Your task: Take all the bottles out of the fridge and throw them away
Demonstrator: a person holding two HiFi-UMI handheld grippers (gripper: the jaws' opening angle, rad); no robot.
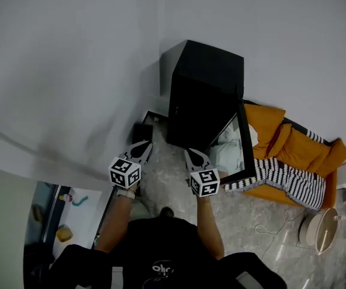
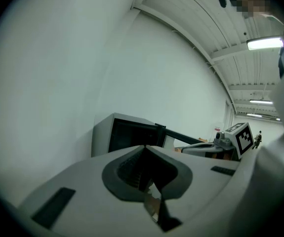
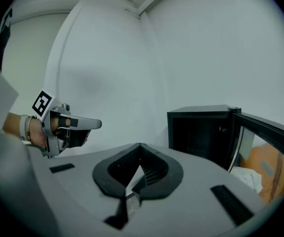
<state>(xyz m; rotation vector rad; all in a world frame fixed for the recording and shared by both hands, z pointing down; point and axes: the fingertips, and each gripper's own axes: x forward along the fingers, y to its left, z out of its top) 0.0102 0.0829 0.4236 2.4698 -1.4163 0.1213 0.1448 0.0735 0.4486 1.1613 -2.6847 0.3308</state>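
Observation:
A black mini fridge [image 1: 204, 98] stands against the white wall, its glass door [image 1: 245, 144] swung open to the right. Its inside is dark and I can make out no bottles in any view. My left gripper [image 1: 145, 146] and right gripper [image 1: 192, 153] are held side by side in front of the fridge, both pointing at it, short of the opening. Both are shut with nothing between the jaws. In the left gripper view the shut tips [image 2: 144, 147] face the fridge [image 2: 132, 135]. In the right gripper view the shut tips [image 3: 140, 145] face the fridge [image 3: 201, 132] and its door [image 3: 267, 135].
An orange sofa [image 1: 284, 138] with a black-and-white striped blanket [image 1: 288, 182] sits right of the fridge door. A round white appliance [image 1: 319, 229] and a loose cable [image 1: 270, 227] lie on the marbled floor. A small dark box [image 1: 141, 131] stands left of the fridge.

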